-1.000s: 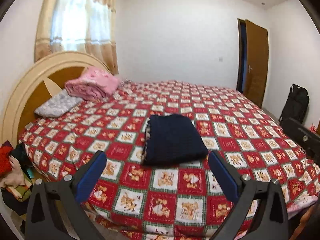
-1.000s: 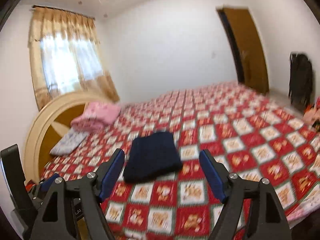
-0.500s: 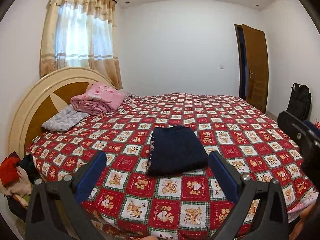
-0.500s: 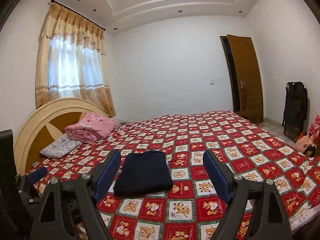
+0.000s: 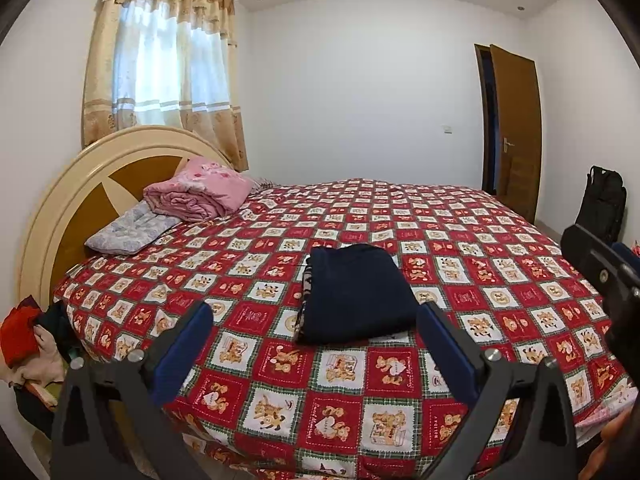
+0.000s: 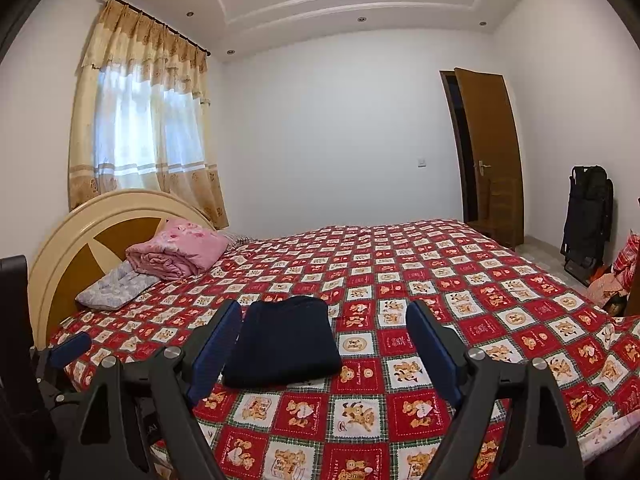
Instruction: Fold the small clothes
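A dark navy garment (image 5: 354, 292) lies folded into a neat rectangle on the red checked bedspread (image 5: 460, 248), near the bed's front edge. It also shows in the right wrist view (image 6: 286, 338). My left gripper (image 5: 314, 318) is open and empty, held back from the bed, with the garment seen between its blue-padded fingers. My right gripper (image 6: 324, 314) is open and empty too, held back from the bed, the garment just right of its left finger (image 6: 214, 346). The right gripper's body (image 5: 596, 268) shows at the right edge of the left wrist view.
A folded pink blanket (image 5: 200, 194) and a grey pillow (image 5: 130, 230) lie by the round headboard (image 5: 72, 200). A heap of clothes (image 5: 24, 344) sits on the floor at the left. A brown door (image 6: 490, 152) and a black bag (image 6: 588, 216) stand at the right.
Both grippers have drawn back and tilted up, so more of the room and ceiling shows. The folded garment has not moved. Both stay open.
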The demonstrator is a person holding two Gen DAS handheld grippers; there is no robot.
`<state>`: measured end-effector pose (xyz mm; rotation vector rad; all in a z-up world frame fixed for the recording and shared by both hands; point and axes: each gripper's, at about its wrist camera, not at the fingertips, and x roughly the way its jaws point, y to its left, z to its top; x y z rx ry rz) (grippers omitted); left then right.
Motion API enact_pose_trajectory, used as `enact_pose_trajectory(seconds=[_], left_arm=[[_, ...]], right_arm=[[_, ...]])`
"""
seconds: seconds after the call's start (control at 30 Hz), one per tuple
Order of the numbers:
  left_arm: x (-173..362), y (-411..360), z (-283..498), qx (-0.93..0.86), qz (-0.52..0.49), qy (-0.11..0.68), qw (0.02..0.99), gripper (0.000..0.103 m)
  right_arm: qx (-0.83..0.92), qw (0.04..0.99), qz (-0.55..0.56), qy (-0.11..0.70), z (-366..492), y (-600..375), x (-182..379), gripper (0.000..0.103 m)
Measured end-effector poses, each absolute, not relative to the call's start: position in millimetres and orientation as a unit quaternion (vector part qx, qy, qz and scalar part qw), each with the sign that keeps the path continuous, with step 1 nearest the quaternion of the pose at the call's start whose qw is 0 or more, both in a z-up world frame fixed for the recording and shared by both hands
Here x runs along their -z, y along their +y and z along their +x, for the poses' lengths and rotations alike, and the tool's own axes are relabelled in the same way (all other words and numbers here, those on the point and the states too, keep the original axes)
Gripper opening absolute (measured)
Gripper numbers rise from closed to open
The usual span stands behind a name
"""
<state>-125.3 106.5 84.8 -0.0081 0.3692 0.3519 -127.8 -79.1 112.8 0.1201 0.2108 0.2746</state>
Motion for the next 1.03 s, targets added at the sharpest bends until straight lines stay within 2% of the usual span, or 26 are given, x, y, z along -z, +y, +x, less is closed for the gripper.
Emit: enact_pose_trajectory(seconds=[0.43, 0.63, 0.83, 1.03], left_arm=[[-85.2, 108.5, -125.5, -0.173, -0.004, 0.182, 0.968, 0.103], [-88.8, 104.5, -126.9, -0.19, 0.021, 0.156, 0.969, 0.103], [-87.5, 110.6, -122.3, -0.141, -0.014, 0.178, 0.974, 0.103], [-85.7, 106.7, -120.9, -0.149, -0.005, 0.179, 0.973, 0.103]], right_arm=[[-0.139, 0.982, 0.06, 0.109, -127.4, -76.0, -112.6, 0.085], [-0.138, 0.983, 0.058, 0.111, -126.6, -75.2, -111.6, 0.085], [-0.138, 0.982, 0.061, 0.115, -124.8, -77.0, -108.9, 0.085], [-0.139, 0.981, 0.066, 0.12, -121.9, -78.6, -106.2, 0.085]])
